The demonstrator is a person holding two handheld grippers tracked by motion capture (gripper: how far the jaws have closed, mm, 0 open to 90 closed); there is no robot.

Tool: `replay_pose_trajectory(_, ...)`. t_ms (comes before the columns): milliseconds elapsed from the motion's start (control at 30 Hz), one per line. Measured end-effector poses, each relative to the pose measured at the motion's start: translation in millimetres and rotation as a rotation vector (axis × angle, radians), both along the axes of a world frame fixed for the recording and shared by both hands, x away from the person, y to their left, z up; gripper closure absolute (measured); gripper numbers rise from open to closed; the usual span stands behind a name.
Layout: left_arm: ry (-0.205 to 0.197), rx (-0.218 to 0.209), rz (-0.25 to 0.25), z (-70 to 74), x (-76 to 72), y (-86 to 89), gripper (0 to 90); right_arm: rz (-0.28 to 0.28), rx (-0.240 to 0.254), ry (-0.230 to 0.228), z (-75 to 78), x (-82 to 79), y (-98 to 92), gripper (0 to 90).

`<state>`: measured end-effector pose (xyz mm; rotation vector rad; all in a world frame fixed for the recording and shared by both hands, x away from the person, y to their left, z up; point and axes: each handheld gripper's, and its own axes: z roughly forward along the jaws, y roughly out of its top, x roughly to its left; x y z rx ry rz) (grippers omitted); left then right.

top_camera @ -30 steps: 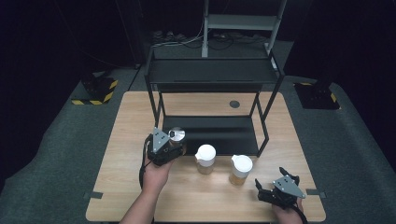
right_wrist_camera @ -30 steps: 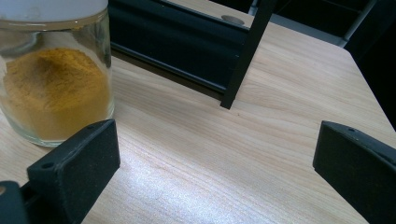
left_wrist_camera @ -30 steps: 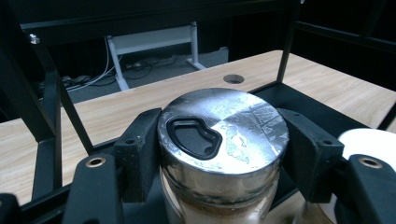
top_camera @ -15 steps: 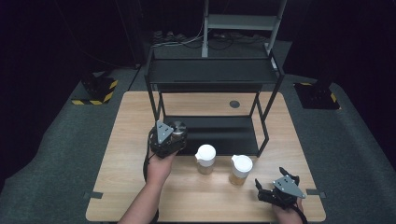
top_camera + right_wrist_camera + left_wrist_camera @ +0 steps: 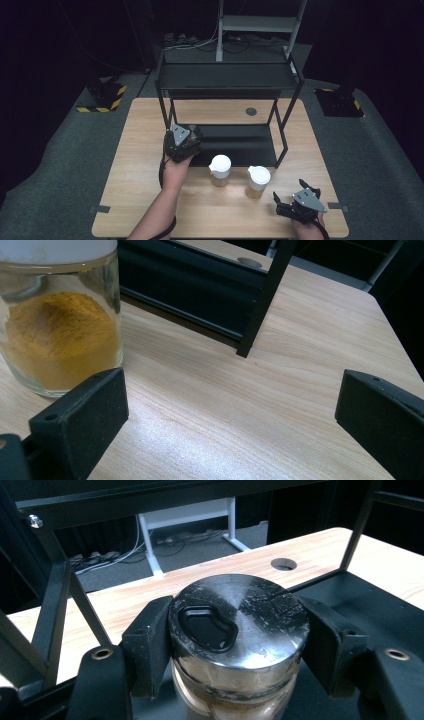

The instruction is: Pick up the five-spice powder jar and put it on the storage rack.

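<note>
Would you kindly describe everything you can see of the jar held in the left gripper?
The jar is a clear glass spice jar with brownish powder inside and a shiny, scuffed metal-looking lid that has a black flip tab set into its top. It stands upright, clamped at the lid between the two black jaws of the left gripper. It is over the front left part of the black rack's lower shelf; whether its base rests on the shelf cannot be told.
</note>
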<state>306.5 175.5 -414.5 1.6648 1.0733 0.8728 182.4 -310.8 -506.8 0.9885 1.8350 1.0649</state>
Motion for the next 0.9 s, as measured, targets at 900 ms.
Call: replay_pose_trajectory(900,0.074,0.023,0.041,-3.1,25.3,-14.7,34.9,0.002,0.009,-0.008,-1.4,-1.0,-1.9,0.1)
